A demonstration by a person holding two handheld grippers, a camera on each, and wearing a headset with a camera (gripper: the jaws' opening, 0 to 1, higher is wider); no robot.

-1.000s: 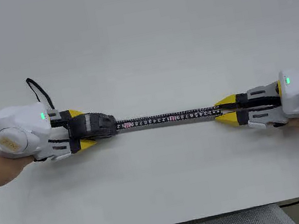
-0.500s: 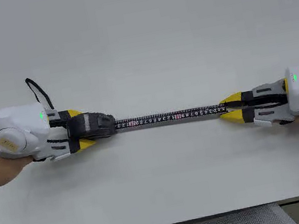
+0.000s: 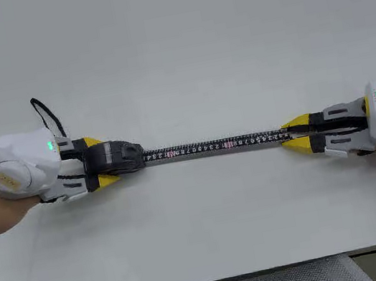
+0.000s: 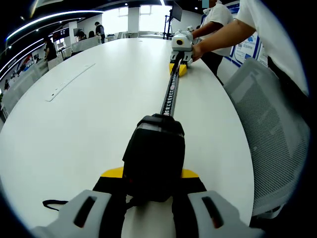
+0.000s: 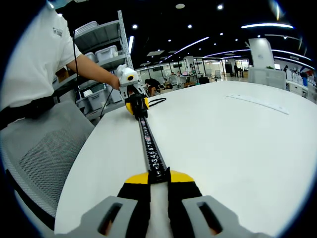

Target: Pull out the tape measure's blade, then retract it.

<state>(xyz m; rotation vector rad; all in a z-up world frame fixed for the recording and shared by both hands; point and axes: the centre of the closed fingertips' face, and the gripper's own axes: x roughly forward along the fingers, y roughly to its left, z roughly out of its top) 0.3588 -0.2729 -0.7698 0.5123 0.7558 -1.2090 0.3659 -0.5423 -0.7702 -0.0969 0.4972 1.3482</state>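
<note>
Left claw [image 3: 104, 161] sits at 9 o'clock in the head view, its jaws pinching the dark body of the tape measure [image 3: 116, 157] from both sides. The right claw [image 3: 295, 135] sits opposite at 3 o'clock, jaws pressed together on the very tip of the blade [image 3: 211, 146]. The blade runs straight and level from 9 to 3 between them, numbers facing up, low over the white table [image 3: 173, 56]; whether it touches the top I cannot tell. In the left gripper view the tape measure fills the space between the jaws and the blade leads away toward 12 o'clock, where the other claw holds its end. The right gripper view shows the same line from the far end, with the tip caught between the yellow jaw ends. I judge the pull-out step to be in hand, and at or close to its finish, since a good length of blade is out and looks taut. The retract step is not yet done. For that, the right claw would need to travel toward 9 o'clock along the blade's own line, with its pinch kept on so the spring draws the blade in slowly and does not whip it back. The left claw would need a firm, unmoving hold on the tape measure, so the blade feeds in without a kink.
</note>
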